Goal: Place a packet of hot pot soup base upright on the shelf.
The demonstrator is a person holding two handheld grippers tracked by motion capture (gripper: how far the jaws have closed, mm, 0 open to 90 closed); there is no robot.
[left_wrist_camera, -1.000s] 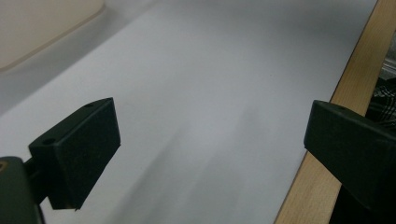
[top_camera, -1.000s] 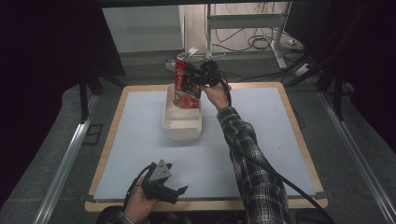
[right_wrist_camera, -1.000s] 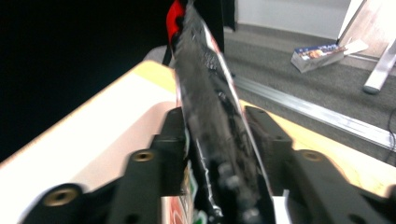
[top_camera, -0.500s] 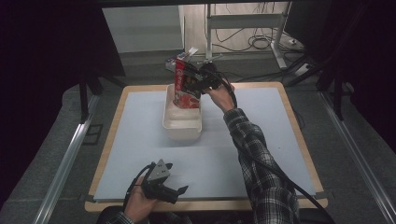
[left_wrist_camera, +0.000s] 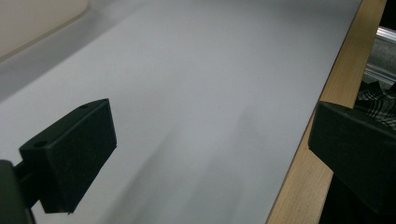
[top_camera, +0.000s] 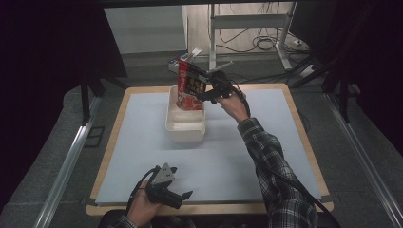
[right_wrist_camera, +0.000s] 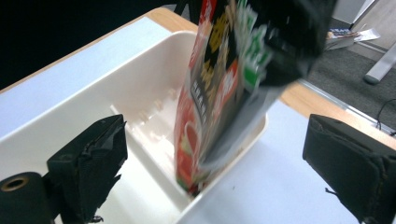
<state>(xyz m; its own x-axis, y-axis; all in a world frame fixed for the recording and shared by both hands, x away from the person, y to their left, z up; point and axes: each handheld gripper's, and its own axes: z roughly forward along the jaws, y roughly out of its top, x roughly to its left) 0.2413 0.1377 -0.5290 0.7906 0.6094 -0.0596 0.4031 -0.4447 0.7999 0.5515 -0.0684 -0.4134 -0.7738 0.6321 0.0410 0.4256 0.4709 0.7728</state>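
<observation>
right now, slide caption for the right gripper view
Open tongs flank a red snack pouch standing in the white tub.

Between the black right claw (right_wrist_camera: 215, 172) pads stands a red, black and green printed packet (right_wrist_camera: 219, 93) in a cream tub (right_wrist_camera: 93, 107). The surface (top_camera: 142, 142) is pale grey, wood-edged; the sleeve (top_camera: 271, 161) is plaid.

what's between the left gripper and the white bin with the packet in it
Nothing: in the high view only bare grey mat lies between the left gripper and the white bin holding the red packet.
</observation>
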